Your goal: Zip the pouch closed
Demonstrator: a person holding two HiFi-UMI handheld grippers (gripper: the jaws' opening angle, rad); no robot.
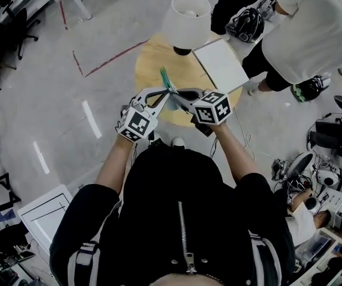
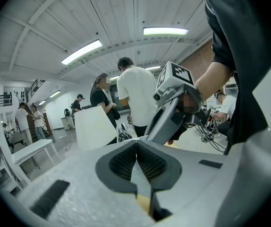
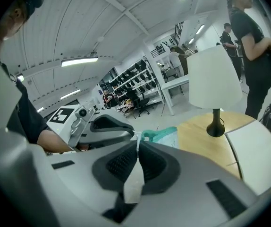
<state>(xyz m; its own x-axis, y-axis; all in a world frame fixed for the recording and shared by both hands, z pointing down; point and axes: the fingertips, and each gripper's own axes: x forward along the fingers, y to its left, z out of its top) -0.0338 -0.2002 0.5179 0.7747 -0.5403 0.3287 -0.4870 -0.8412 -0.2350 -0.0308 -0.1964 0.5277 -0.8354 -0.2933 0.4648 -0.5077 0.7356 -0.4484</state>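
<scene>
Head view: the left tool [image 1: 164,95] and right tool [image 1: 182,95] are meeting tip to tip above the round wooden counter [image 1: 153,64]. They are holding the green pouch [image 1: 164,78] between them, near a lamp [image 1: 186,19].

Left gripper view: the jaws are pressing together on a thin edge of the pouch.

Right gripper view: the jaws are pinching a pale strip of the pouch, with its teal body showing just beyond.

bright ceiling strip lights [image 2: 165,31], fisheye edges
</scene>
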